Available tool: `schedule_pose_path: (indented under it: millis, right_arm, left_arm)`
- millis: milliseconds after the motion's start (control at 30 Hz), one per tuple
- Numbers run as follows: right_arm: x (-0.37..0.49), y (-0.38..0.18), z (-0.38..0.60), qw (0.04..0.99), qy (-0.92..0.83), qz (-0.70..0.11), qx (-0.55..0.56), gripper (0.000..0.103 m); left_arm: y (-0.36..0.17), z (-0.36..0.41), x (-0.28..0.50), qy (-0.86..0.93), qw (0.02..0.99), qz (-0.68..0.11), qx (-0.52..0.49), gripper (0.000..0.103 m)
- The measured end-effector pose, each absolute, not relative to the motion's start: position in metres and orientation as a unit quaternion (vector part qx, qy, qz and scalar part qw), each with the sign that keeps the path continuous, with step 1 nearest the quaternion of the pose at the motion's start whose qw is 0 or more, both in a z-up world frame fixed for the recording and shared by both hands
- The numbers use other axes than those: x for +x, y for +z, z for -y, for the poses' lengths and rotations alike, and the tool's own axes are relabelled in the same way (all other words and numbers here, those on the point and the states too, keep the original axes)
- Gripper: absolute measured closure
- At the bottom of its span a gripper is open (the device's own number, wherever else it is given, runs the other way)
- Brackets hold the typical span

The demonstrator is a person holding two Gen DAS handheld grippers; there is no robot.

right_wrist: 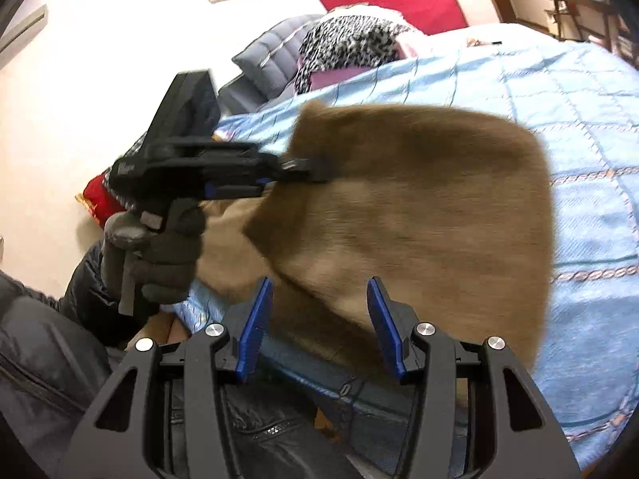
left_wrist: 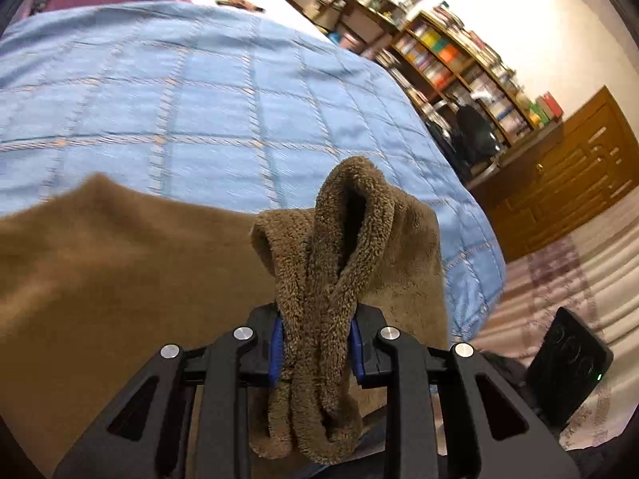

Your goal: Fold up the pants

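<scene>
The pants are brown fleece, lying on the blue checked bedspread. My left gripper is shut on a bunched fold of the pants, with fleece loops standing up and hanging down between its blue pads. In the right wrist view the left gripper grips the pants' upper left edge and lifts it. My right gripper is open and empty, hovering just above the near edge of the pants. The fabric is motion-blurred.
The bed edge drops to a striped rug on the right. A bookshelf and wooden cabinet stand beyond. Pillows and a leopard-print cloth lie at the bed's head. A black device sits nearby.
</scene>
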State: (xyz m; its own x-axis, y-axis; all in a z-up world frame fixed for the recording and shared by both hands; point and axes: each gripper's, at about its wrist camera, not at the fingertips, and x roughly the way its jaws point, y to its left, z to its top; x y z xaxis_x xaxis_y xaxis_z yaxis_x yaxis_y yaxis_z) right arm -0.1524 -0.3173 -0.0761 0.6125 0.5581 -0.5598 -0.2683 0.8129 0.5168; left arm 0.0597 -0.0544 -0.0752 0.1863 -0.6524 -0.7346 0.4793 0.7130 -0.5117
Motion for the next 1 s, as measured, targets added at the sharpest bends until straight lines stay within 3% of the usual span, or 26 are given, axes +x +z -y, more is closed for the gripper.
schedule_pose_path:
  millis: [433, 700, 833, 1000]
  right_arm:
    - [-0.095, -0.082, 0.317, 0.889, 0.163, -0.380, 0.197, 0.051]
    - [-0.070, -0.138, 0.299, 0.877, 0.117, -0.434, 0.171, 0.052]
    - [-0.068, -0.138, 0.298, 0.879, 0.113, -0.434, 0.162, 0.052]
    - [-0.065, -0.111, 0.304, 0.890, 0.106, -0.411, 0.169, 0.052]
  left_arm:
    - [-0.117, -0.024, 0.066, -0.296, 0.764, -0.563, -0.109, 0.077]
    - [-0.128, -0.029, 0.062, -0.268, 0.784, -0.554, -0.085, 0.061]
    - [-0.118, -0.028, 0.057, -0.244, 0.805, -0.539, -0.050, 0.048]
    - [-0.087, -0.040, 0.052, -0.228, 0.836, -0.497, -0.057, 0.047]
